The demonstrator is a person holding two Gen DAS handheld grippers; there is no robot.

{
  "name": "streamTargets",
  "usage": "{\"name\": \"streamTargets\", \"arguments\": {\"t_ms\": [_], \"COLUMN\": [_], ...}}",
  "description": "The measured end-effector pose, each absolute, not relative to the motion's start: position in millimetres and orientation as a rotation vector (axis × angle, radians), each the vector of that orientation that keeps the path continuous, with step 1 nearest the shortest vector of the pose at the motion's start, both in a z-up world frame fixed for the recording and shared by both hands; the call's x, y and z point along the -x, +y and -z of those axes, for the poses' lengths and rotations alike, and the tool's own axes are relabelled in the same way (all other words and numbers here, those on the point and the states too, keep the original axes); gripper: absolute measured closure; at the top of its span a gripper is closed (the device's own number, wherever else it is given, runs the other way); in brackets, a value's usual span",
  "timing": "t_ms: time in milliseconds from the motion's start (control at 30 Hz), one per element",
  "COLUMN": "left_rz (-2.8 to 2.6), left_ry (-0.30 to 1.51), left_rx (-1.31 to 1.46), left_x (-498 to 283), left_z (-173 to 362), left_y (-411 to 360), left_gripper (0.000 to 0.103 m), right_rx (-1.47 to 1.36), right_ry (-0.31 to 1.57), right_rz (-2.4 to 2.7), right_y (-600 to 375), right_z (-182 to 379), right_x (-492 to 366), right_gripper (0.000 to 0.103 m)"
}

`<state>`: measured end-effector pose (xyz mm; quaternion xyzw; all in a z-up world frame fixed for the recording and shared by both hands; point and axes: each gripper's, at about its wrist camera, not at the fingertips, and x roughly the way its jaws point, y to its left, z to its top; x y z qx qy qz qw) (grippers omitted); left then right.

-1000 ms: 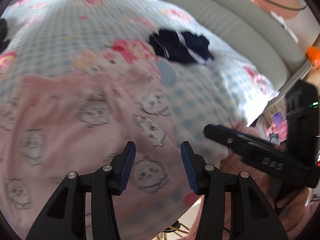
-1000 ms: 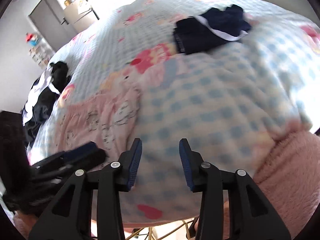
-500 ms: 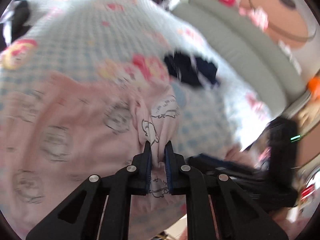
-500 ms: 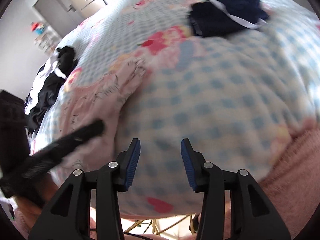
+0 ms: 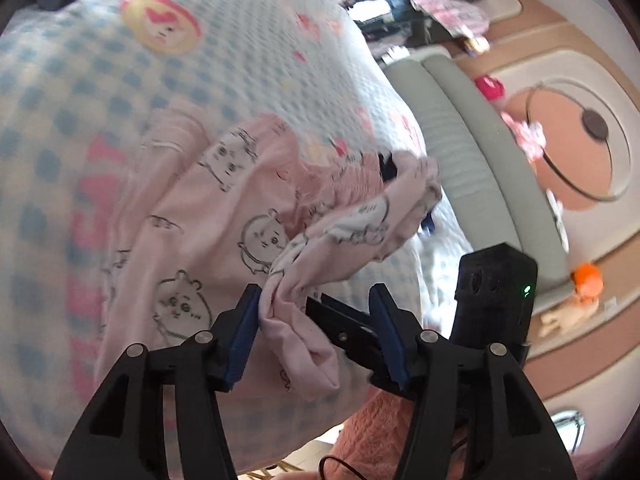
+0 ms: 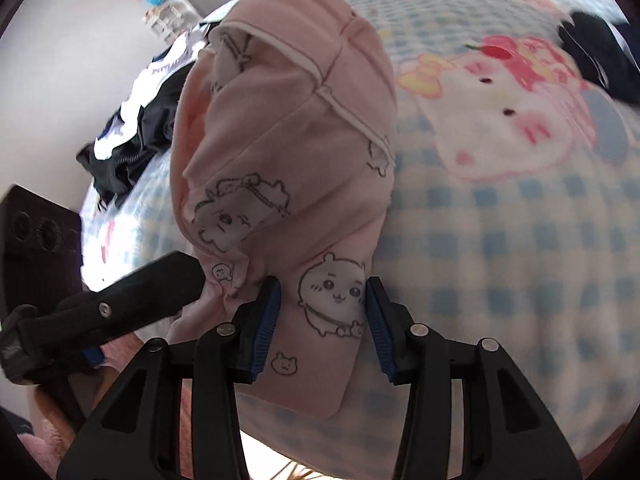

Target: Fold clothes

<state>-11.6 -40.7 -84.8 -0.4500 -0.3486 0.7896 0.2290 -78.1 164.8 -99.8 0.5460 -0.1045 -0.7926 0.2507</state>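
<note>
A pink garment [image 5: 224, 216] printed with small cartoon animals lies partly folded over on the bed. In the left wrist view my left gripper [image 5: 316, 300] has its jaws opening. A bunched fold of the pink cloth hangs between them and touches only the left pad [image 5: 244, 320]. The right gripper's black finger [image 5: 340, 320] reaches in just behind that fold. In the right wrist view the pink garment [image 6: 288, 120] rises in a hump. Its lower edge lies flat between the fingers of my right gripper [image 6: 322, 292], whose jaws are opening. The left gripper's finger [image 6: 160, 288] pokes into the cloth at left.
The bed cover [image 6: 500, 240] is blue-checked with cartoon cats. A dark navy garment [image 6: 592, 52] lies at the far right, a black-and-white clothes pile [image 6: 132, 128] at the left. A grey padded headboard [image 5: 460, 140] borders the bed. A fuzzy pink sleeve [image 5: 380, 432] shows below.
My left gripper shut on a fold of the pink garment, carried it across, and now stands apart again. My right gripper moved left onto the garment's edge.
</note>
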Motion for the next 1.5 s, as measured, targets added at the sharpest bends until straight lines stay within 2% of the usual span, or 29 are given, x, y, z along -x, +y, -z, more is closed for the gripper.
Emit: {"name": "streamTargets", "arguments": {"t_ms": [67,100,133,333,400,467,567,600,667,700,733,933,967,1033,1100,1200,1233,1267,1300,1367,1400,1433,1500], "left_rz": [-2.23,-2.286,-2.337,-2.451,-2.453,-2.415,-2.331,-2.327,-2.323,-2.331,-2.345,-2.462,-2.484,-2.52,-2.557,-2.565,-2.564,-2.562,-2.56,-2.472,-2.413,-2.37,-2.307], "left_ry": [-0.873,-0.824,-0.791,-0.879,-0.917,-0.979,-1.071,-1.058,-1.032,-1.023,-1.016,-0.811,-0.799,-0.815,-0.887,-0.991,-1.026,-1.061,-1.095,-1.143,-1.145,-1.147,-1.135], "left_rx": [1.255,1.256,1.261,1.176,1.188,1.238,1.33,1.336,1.34,1.325,1.312,1.431,1.417,1.384,1.344,1.327,1.325,1.322,1.319,1.287,1.282,1.288,1.303], "left_x": [15.3,16.2,17.7,9.8,6.3,4.3,1.4,-2.2,-9.5,-14.5,-19.7,-30.0,-29.9,-29.7,-34.6,-44.0,-47.3,-50.6,-53.9,-48.5,-42.8,-36.6,-25.5], "left_z": [85.2,82.6,79.3,58.3,61.0,70.1,86.5,86.9,86.3,84.4,84.2,98.8,99.7,98.2,94.9,94.6,94.9,95.1,95.4,97.7,101.4,106.1,114.0], "left_y": [-31.4,-28.3,-27.8,-57.0,-67.1,-82.2,-93.7,-94.5,-95.7,-95.8,-96.0,-78.4,-77.0,-79.5,-89.7,-111.7,-119.5,-127.3,-135.1,-132.0,-126.4,-118.9,-105.2], "left_gripper": [0.07,0.088,0.089,0.09,0.09,0.087,0.085,0.082,0.061,0.044,0.04,0.039,0.042,0.069,0.081,0.09,0.09,0.09,0.083,0.053,0.032,0.028,0.031], "right_rx": [-1.482,-1.485,-1.482,-1.44,-1.436,-1.461,-1.492,-1.501,-1.482,-1.47,-1.462,-1.483,-1.482,-1.471,-1.453,-1.448,-1.443,-1.438,-1.422,-1.379,-1.383,-1.41,-1.48], "right_ry": [-0.287,-0.273,-0.266,-0.308,-0.313,-0.309,-0.333,-0.344,-0.339,-0.339,-0.346,-0.325,-0.318,-0.31,-0.298,-0.276,-0.297,-0.318,-0.342,-0.383,-0.394,-0.397,-0.413], "right_rz": [2.16,2.168,2.174,2.223,2.219,2.165,2.126,2.117,2.114,2.116,2.12,2.114,2.111,2.104,2.094,2.109,2.118,2.126,2.143,2.18,2.171,2.146,2.072], "right_y": [168.1,168.9,170.0,176.5,175.2,168.2,158.3,155.4,152.3,151.9,152.1,146.1,145.3,136.1,127.6,134.4,136.8,139.2,143.3,152.9,154.4,153.8,149.4], "right_z": [96.4,95.0,93.8,83.3,82.3,91.7,104.9,108.8,105.5,103.4,102.3,111.1,110.1,112.3,119.5,121.1,115.7,110.4,104.3,96.0,98.5,105.2,124.9], "right_x": [75.9,75.0,73.6,64.1,66.9,70.2,73.2,74.1,73.8,73.3,72.8,68.0,68.1,69.0,68.7,66.4,67.0,67.6,68.4,69.9,72.1,74.0,73.3], "right_gripper": [0.057,0.057,0.057,0.055,0.049,0.045,0.044,0.044,0.044,0.044,0.044,0.044,0.044,0.043,0.043,0.043,0.043,0.044,0.044,0.041,0.04,0.04,0.04]}}
